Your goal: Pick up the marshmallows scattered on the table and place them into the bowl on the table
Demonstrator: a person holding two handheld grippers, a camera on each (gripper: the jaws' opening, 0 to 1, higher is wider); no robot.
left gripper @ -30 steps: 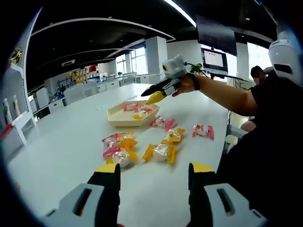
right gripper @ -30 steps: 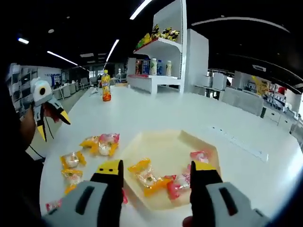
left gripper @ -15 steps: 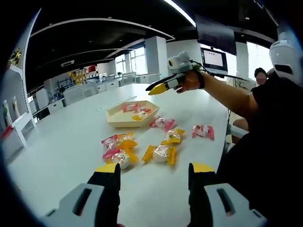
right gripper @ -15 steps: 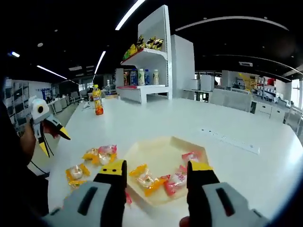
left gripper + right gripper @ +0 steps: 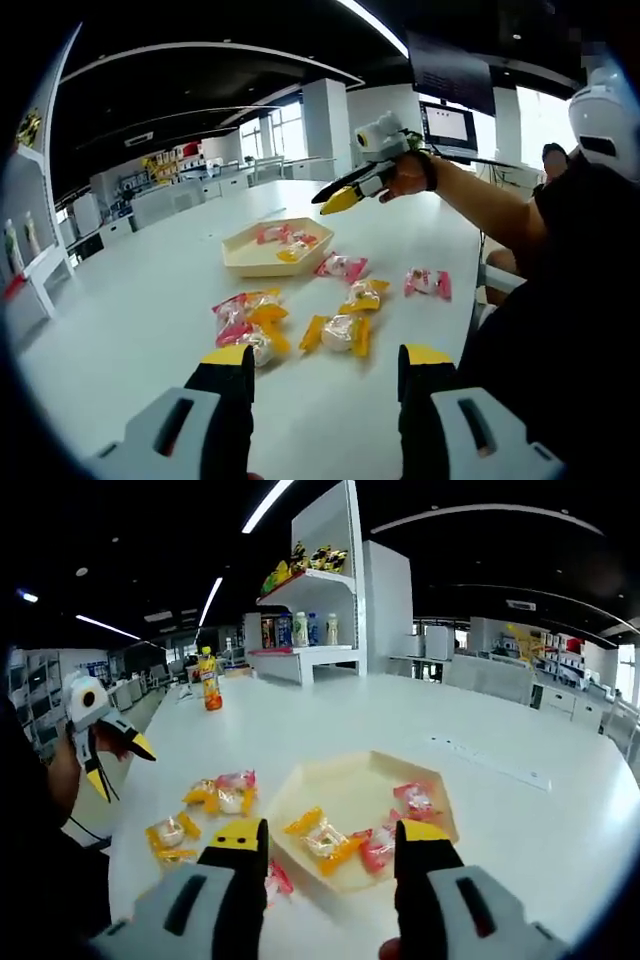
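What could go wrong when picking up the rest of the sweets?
The marshmallows on the table lie close together, some touching, so the fingers might pinch two at once or push one away. One pink marshmallow sits near the table's edge and could get knocked off. The bowl is shallow and already holds a few, so a sweet dropped from high up, where the right gripper is, may bounce out.

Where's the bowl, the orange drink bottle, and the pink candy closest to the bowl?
bowl (image 5: 300, 792): right gripper view, bare floor near its left rim.
orange drink bottle (image 5: 210, 681): right gripper view, its label.
pink candy (image 5: 340, 266): left gripper view, wrapper middle.
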